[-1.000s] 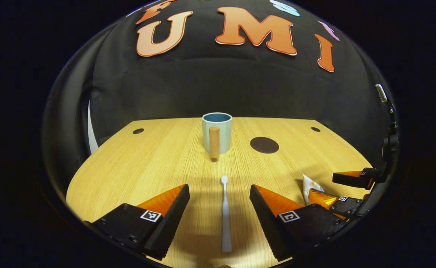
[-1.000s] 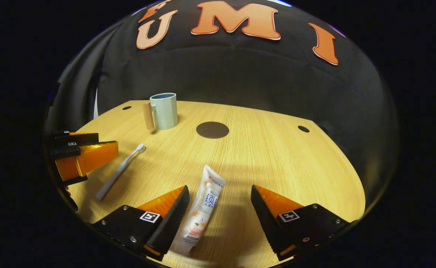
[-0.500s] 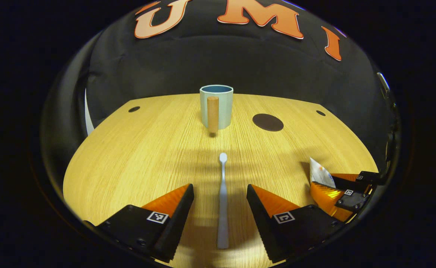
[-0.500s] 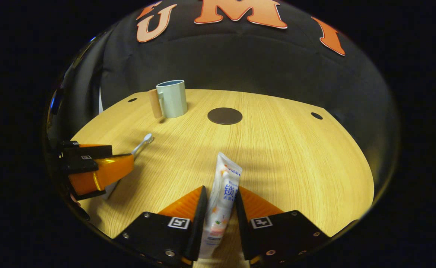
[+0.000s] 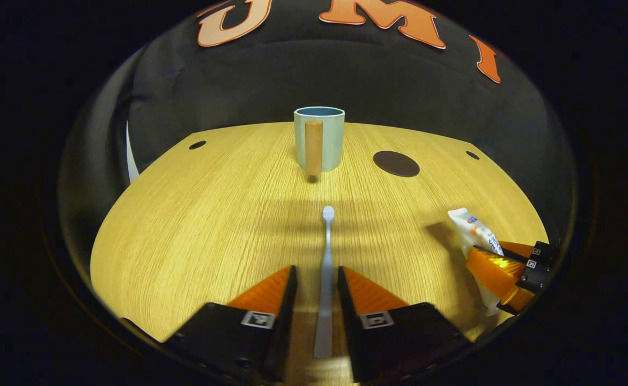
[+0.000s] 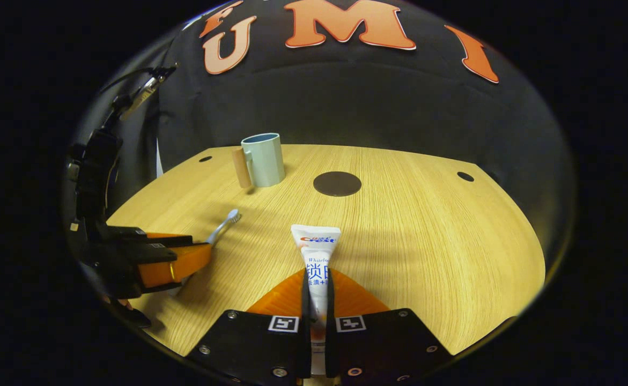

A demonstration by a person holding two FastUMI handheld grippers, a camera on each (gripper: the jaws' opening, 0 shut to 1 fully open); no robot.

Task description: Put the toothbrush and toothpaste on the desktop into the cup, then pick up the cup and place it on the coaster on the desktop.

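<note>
A white toothbrush (image 5: 325, 252) lies flat on the wooden desktop (image 5: 196, 214), head toward the pale blue cup (image 5: 327, 136) with its wooden handle. My left gripper (image 5: 316, 269) straddles the brush handle; its fingers are narrowed, with small gaps still on both sides. My right gripper (image 6: 317, 274) is shut on the toothpaste tube (image 6: 316, 249), whose crimped end sticks out ahead. The left gripper view has that tube (image 5: 472, 229) and right gripper (image 5: 507, 268) at its right edge. The cup (image 6: 264, 160), toothbrush (image 6: 227, 222) and left gripper (image 6: 198, 251) appear in the right gripper view.
A dark round coaster (image 5: 396, 163) lies on the desktop just right of the cup, also seen as the coaster (image 6: 337, 183) in the right gripper view. Small dark holes (image 6: 465, 176) mark the desktop's far corners. The black cloth wall stands close behind the table.
My left gripper's fingers have narrowed around the toothbrush handle. My right gripper went from open to shut on the toothpaste, and the tube now points straight ahead.
</note>
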